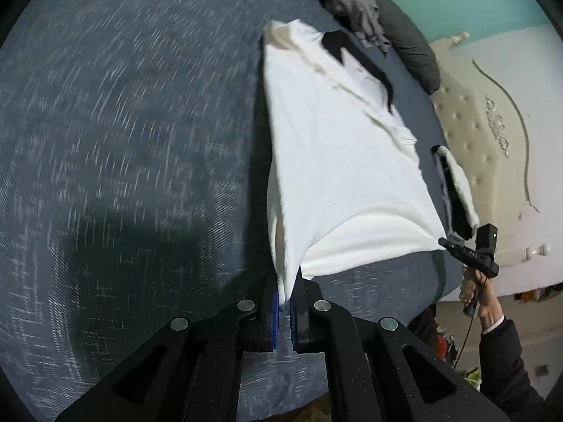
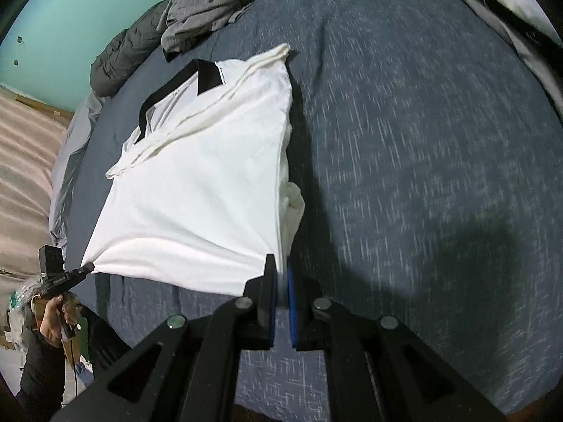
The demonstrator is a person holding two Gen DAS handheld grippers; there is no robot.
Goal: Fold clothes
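Under both my jaws spreads the big bed (image 1: 123, 140) with its dark blue cover. On it, in front of me, lies the white shirt (image 1: 334, 161) with a black collar (image 1: 355, 59), its near hem lifted and stretched between my two tools. Beyond the shirt sits a grey pile of clothes (image 2: 218, 3). My left gripper (image 1: 285, 302) pinches one hem corner between its narrow blue pads. My right gripper (image 2: 281, 286) grips the other corner, I think; the picture is blurred there.
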